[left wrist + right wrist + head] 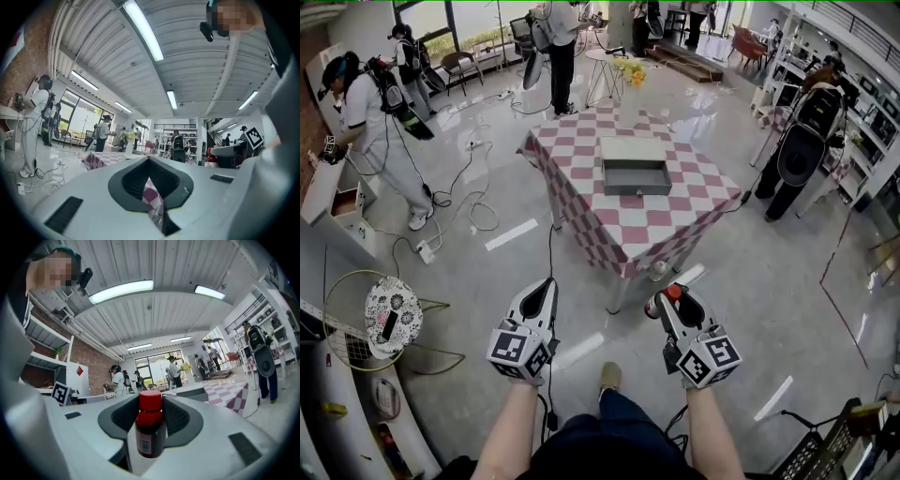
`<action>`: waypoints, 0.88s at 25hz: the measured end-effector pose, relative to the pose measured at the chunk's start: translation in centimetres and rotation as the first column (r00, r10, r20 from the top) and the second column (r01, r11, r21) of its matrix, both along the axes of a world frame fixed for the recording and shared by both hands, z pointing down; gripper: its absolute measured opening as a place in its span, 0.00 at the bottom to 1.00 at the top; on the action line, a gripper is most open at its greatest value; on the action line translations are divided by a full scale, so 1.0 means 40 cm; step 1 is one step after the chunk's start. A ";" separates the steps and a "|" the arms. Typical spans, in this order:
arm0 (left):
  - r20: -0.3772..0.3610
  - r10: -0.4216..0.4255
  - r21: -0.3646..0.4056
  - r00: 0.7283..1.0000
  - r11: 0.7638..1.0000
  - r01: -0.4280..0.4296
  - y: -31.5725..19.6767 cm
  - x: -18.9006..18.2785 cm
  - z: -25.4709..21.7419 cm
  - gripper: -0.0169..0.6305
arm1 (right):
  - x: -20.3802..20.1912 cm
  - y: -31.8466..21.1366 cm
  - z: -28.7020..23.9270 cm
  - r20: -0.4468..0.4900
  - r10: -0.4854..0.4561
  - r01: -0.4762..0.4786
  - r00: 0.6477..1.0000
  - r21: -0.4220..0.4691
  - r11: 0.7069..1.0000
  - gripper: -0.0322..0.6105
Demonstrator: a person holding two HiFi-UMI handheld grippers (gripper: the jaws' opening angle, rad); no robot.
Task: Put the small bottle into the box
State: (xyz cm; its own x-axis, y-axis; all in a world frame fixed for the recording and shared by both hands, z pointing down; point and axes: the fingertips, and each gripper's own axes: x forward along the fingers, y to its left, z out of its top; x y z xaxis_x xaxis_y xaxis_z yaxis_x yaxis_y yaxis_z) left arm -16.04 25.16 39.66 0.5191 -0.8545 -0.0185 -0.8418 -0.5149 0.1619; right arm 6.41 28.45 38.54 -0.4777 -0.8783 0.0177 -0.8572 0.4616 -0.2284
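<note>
Busy workshop floor lies between you and the checked bench (619,225), so the small bottle (150,427) is nowhere near its goal. It stands cap-up, clenched between the jaws of your right gripper (666,302), well short of the bench's near edge. Holding it level and upright like that should let you lower it straight in. The box (636,176) sits open-topped and empty near the bench's middle, mouth up to receive it. Your left gripper (543,291) hangs alongside with its jaws drawn together on nothing. I judge it spare, since one small bottle needs only one grip.
</note>
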 end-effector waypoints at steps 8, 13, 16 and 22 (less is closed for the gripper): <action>0.002 -0.011 -0.019 1.000 1.000 0.011 -0.138 0.036 0.019 0.03 | 0.018 -0.148 0.023 0.003 -0.032 0.032 0.999 -0.005 0.999 0.29; 0.008 -0.009 -0.036 1.000 0.999 0.009 -0.221 0.069 0.051 0.03 | 0.043 -0.233 0.046 0.015 -0.043 0.043 0.999 -0.024 0.999 0.29; 0.011 -0.011 -0.045 1.000 0.999 0.012 -0.266 0.092 0.060 0.03 | 0.065 -0.278 0.062 0.015 -0.046 0.046 0.999 -0.036 0.998 0.29; 0.021 -0.008 -0.044 1.000 0.999 0.009 -0.347 0.134 0.062 0.03 | 0.107 -0.373 0.068 0.012 -0.058 0.059 0.998 -0.038 0.998 0.29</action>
State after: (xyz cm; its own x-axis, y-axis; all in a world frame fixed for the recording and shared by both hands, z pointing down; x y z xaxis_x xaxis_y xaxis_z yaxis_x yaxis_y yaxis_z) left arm -10.68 11.29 42.12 0.5115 -0.8588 0.0299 -0.8497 -0.5002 0.1668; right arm 10.69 13.54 41.24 -0.5288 -0.8475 0.0453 -0.8261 0.5017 -0.2565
